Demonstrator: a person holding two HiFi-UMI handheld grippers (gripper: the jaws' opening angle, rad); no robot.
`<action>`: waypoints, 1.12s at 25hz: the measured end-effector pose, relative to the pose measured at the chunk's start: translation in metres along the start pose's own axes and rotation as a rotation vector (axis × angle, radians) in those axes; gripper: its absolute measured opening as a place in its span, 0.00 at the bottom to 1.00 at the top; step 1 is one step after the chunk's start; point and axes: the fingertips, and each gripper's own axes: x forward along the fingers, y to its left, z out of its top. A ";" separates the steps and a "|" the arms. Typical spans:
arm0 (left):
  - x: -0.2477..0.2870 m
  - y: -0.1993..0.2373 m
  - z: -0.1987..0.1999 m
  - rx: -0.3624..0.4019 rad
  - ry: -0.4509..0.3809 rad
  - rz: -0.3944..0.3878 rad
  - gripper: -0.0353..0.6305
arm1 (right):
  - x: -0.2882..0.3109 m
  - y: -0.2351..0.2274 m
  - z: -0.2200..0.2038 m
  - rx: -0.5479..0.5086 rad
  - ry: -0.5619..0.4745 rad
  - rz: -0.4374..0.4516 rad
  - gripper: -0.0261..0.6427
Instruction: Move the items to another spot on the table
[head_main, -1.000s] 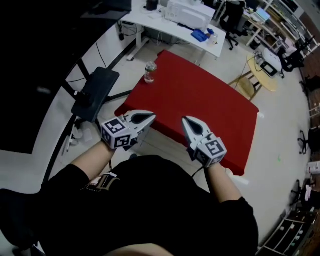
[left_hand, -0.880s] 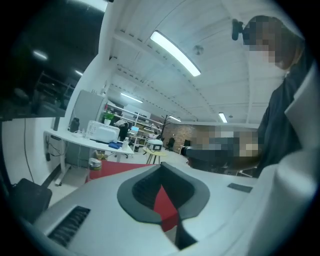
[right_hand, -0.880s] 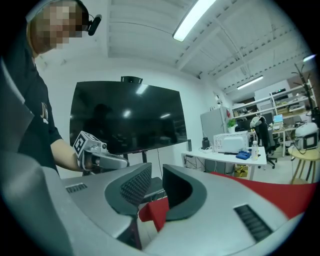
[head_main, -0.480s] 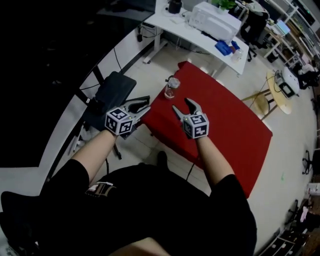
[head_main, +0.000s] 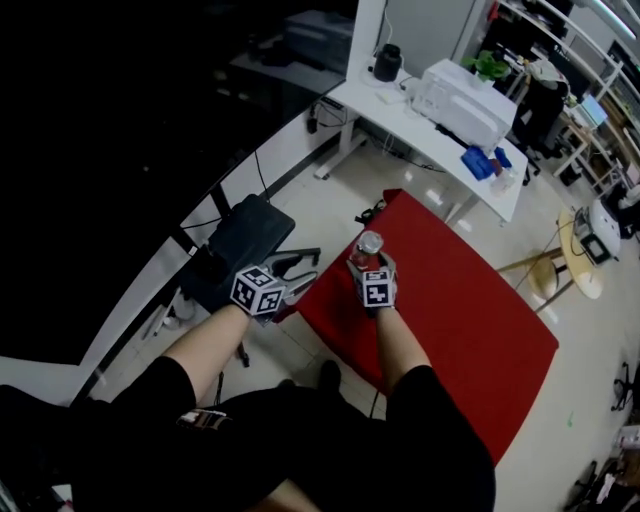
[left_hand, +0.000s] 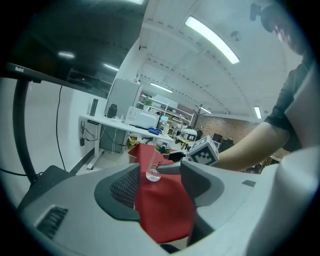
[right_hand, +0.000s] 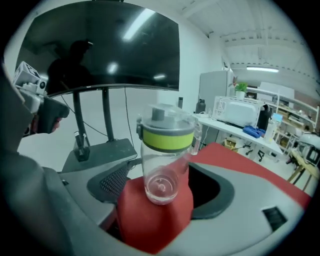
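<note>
The clear bottle (right_hand: 162, 160) stands on the red table's (head_main: 450, 310) near corner, between your right gripper's (head_main: 370, 266) jaws. They have just opened wide and the pads are clear of it, ready to close. Your left gripper (head_main: 300, 272) has also just spread its jaws and hangs empty, off to its left.

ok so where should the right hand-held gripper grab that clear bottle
Take the clear bottle on its straight round body, below the green band, coming from the side at the near corner of the red table. It stands upright, and the lid above is wider. The right hand-held gripper has just been opening its jaws; they flank the body without pressing.
</note>
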 end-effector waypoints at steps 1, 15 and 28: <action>0.000 0.003 -0.001 -0.001 0.005 0.002 0.42 | 0.007 -0.002 0.002 0.017 -0.005 -0.012 0.62; -0.004 0.025 0.001 -0.030 0.014 0.000 0.42 | 0.040 -0.006 0.014 0.061 -0.015 -0.043 0.56; 0.005 -0.032 0.017 0.072 -0.005 -0.090 0.06 | -0.062 -0.036 0.006 0.034 -0.044 -0.154 0.56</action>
